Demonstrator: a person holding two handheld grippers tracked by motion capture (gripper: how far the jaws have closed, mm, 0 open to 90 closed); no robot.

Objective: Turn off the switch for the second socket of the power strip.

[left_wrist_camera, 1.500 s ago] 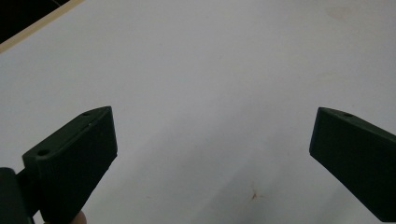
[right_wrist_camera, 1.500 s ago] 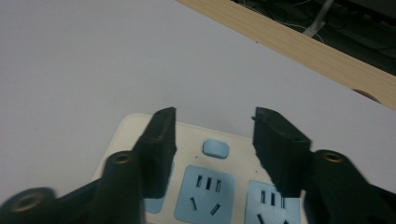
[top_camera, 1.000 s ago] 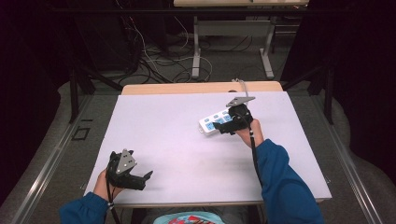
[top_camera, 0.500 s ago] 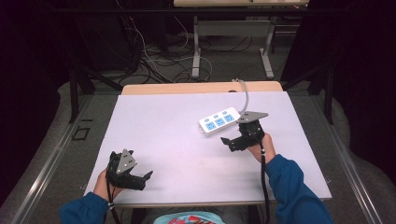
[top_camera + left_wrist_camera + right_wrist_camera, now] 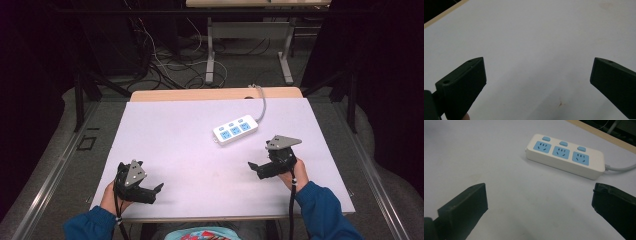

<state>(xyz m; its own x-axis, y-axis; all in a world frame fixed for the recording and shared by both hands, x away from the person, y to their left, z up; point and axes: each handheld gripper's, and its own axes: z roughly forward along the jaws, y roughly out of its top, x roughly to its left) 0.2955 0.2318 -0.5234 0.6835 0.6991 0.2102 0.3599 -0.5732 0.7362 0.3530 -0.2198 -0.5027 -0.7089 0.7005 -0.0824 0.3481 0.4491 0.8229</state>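
The right gripper has let go of the power strip and pulled back, both grippers' jaws released and empty over the desk.

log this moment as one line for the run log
left gripper: open, empty, near table edge | right gripper: open, empty, short of power strip | power strip: flat, untouched
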